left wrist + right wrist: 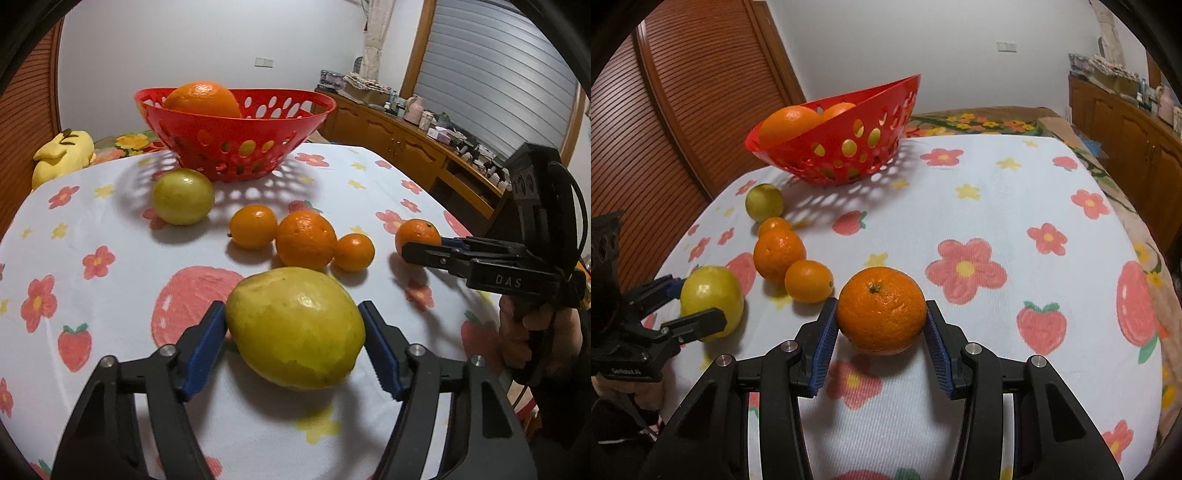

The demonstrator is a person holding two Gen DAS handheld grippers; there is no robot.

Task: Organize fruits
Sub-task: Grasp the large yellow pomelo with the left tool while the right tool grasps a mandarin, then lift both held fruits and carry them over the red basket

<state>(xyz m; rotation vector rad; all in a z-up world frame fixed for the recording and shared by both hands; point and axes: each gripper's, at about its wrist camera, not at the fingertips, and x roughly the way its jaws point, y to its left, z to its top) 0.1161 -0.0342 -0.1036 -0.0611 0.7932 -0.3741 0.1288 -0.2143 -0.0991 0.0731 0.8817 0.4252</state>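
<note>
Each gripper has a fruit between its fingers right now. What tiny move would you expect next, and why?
Probably a squeeze, then a lift. The left gripper straddles the large yellow fruit and the right gripper straddles the orange, with both fruits resting on the tablecloth. The pads look at or very near the skins. The red basket already holding oranges is the likely destination.

A large yellow fruit (pixel 295 328) and a stemmed orange (pixel 881 310) rest on the flowered cloth. A smaller yellow-green fruit (pixel 183 196) and three oranges in a touching row (pixel 306 240) lie nearer the red perforated basket (pixel 236 147), in which oranges (pixel 202 99) are held.
</note>
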